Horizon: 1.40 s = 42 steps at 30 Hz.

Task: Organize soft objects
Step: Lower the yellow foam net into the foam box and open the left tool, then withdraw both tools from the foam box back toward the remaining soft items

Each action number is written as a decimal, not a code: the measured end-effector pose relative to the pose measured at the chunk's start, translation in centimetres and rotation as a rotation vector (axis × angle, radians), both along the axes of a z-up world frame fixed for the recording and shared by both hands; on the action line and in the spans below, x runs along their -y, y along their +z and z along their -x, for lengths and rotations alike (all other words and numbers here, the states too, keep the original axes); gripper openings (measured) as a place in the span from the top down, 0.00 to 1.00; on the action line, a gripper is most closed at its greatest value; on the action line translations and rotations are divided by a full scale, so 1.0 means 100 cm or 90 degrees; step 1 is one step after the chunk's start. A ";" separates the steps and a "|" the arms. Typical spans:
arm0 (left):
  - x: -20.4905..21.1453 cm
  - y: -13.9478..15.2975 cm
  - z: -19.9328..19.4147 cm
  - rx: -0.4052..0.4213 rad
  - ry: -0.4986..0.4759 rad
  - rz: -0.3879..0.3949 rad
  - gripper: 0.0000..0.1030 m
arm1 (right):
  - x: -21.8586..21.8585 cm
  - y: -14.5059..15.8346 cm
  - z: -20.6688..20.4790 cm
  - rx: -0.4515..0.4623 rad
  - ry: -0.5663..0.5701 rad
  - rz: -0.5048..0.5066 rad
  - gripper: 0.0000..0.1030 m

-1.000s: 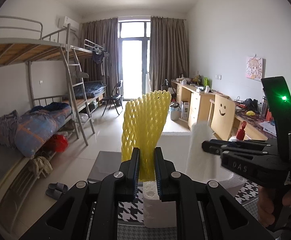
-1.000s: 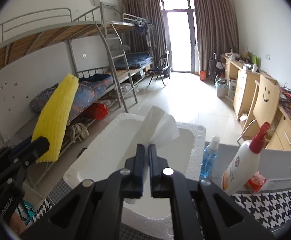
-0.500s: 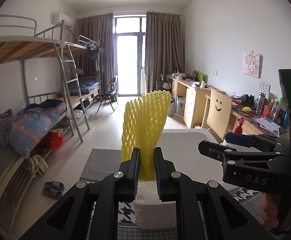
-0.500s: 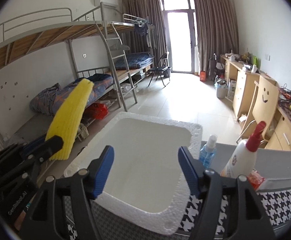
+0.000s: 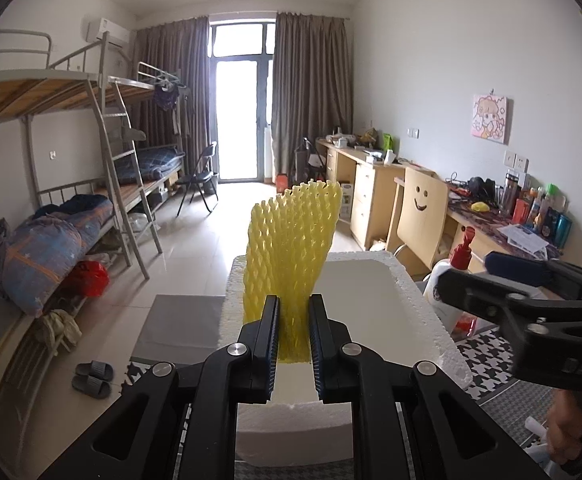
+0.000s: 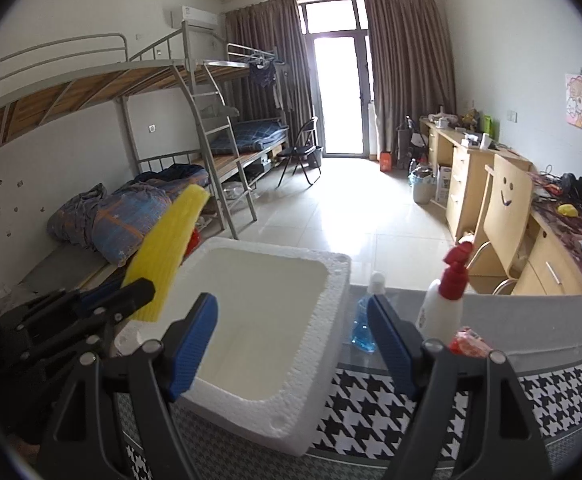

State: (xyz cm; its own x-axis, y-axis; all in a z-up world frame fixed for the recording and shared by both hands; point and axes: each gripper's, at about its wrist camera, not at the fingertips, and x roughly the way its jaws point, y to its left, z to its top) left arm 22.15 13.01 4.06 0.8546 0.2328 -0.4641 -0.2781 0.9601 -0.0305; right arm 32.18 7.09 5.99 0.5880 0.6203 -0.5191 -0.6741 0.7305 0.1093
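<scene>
Over the pebbly styrofoam box point(image 5: 423, 304) — yellow foam netting point(image 5: 291, 256), seemingly tubular, upright.

Yellow foam net point(image 5: 291, 264) hides box's point(image 5: 411, 292) interior.

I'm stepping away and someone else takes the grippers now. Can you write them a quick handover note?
Left gripper: shut on the yellow foam net, held upright over the near edge of the white foam box.
Right gripper: open, nothing between the pads; its jaws have just been opening above the box.
Done: no item is visible inside the box from here.
Left: lower the net into the box and release it.
</scene>
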 end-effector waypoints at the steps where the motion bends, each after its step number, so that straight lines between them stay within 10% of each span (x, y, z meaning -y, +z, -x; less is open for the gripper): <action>1: 0.000 -0.001 -0.002 -0.003 -0.001 0.002 0.85 | 0.002 0.000 0.000 0.002 -0.002 -0.001 0.22; 24: 0.010 -0.012 -0.040 -0.058 -0.027 0.015 0.83 | 0.047 -0.001 0.005 0.020 -0.045 -0.004 0.22; 29: 0.016 -0.012 -0.037 -0.060 -0.004 -0.007 0.26 | 0.050 -0.001 0.005 0.020 -0.048 -0.006 0.22; 42: 0.026 -0.002 -0.011 -0.011 0.022 -0.013 0.01 | 0.060 -0.002 0.010 0.017 -0.047 -0.023 0.22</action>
